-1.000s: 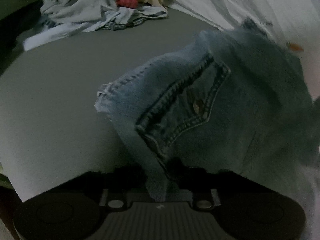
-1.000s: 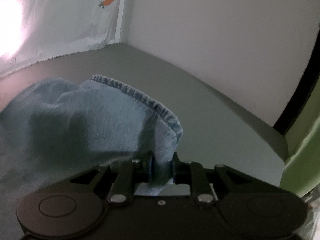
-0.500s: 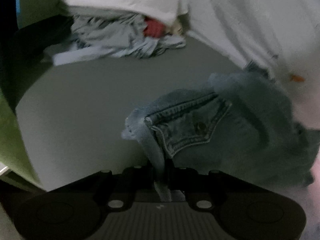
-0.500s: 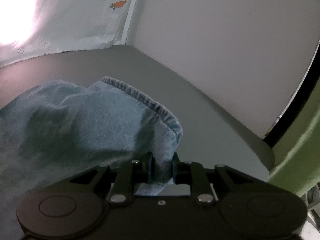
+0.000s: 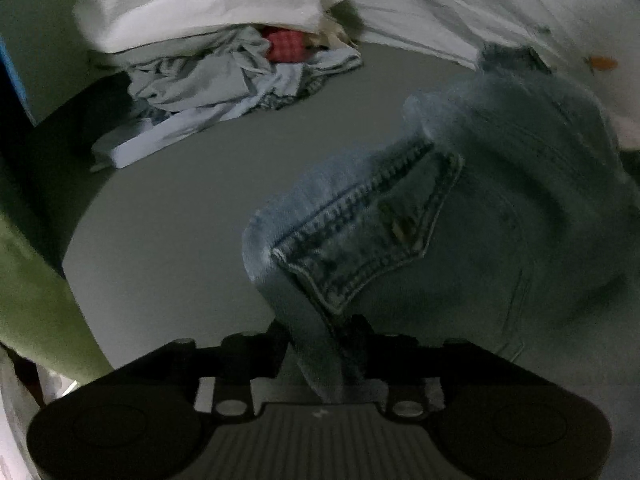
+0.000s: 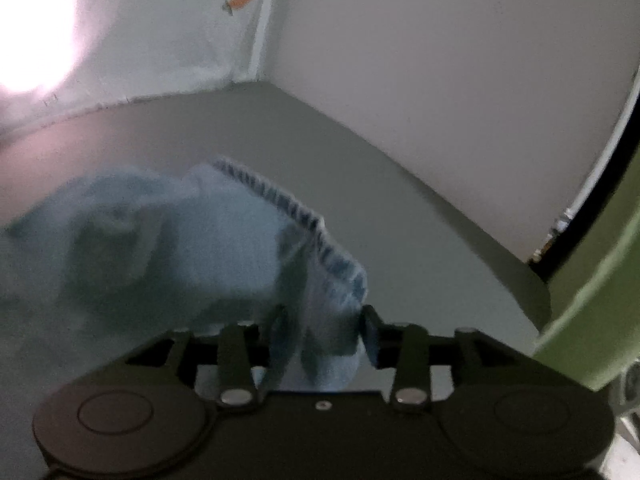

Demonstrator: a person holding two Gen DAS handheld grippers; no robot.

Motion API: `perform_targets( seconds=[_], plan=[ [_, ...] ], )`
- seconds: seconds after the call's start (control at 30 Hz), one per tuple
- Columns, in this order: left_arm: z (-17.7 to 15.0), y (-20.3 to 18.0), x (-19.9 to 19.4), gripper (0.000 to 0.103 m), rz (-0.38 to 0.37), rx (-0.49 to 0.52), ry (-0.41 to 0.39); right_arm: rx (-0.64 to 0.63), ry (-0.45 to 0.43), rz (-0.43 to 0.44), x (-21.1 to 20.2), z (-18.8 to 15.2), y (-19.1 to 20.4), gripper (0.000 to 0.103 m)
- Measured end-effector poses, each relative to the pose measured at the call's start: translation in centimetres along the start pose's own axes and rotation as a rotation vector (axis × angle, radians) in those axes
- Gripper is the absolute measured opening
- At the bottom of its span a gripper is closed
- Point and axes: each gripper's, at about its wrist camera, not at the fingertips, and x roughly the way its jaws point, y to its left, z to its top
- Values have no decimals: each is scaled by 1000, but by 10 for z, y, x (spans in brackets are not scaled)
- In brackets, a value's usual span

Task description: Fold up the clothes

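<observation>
A pair of blue denim jeans [image 5: 480,232] with a stitched back pocket [image 5: 372,236] fills the right of the left wrist view, over a grey table [image 5: 168,216]. My left gripper [image 5: 320,336] is shut on a fold of the denim near the pocket. In the right wrist view the jeans [image 6: 168,256] bunch at left, with a stitched hem [image 6: 288,208]. My right gripper [image 6: 324,332] has its jaws parted a little, with the hem edge still between them.
A heap of pale blue, white and red clothes [image 5: 224,68] lies at the table's far left. White sheeting [image 5: 460,4] hangs behind. A white wall [image 6: 460,80] borders the grey table [image 6: 400,208] on the right. Green fabric [image 6: 592,312] shows beyond the table edge.
My right gripper's jaws have spread apart around the hem. The left view has swung, and the jeans and the clothes heap now sit lower and closer. The denim is blurred by motion.
</observation>
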Motion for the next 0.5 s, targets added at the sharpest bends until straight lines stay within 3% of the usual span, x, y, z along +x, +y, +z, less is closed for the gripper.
perform_targets(
  seconds=[0.1, 0.17, 0.3, 0.5],
  plan=[
    [4, -5, -18, 57, 72, -39, -54, -4, -44, 55, -4, 12, -8, 47],
    [7, -15, -32, 59, 80, -27, -91, 4, -72, 102, -4, 23, -14, 48],
    [0, -57, -55, 65, 24, 59, -127, 60, -66, 222, 17, 47, -22, 51],
    [-42, -137, -51, 66, -126, 107, -24, 4, -17, 362, 73, 72, -1, 51]
  ],
)
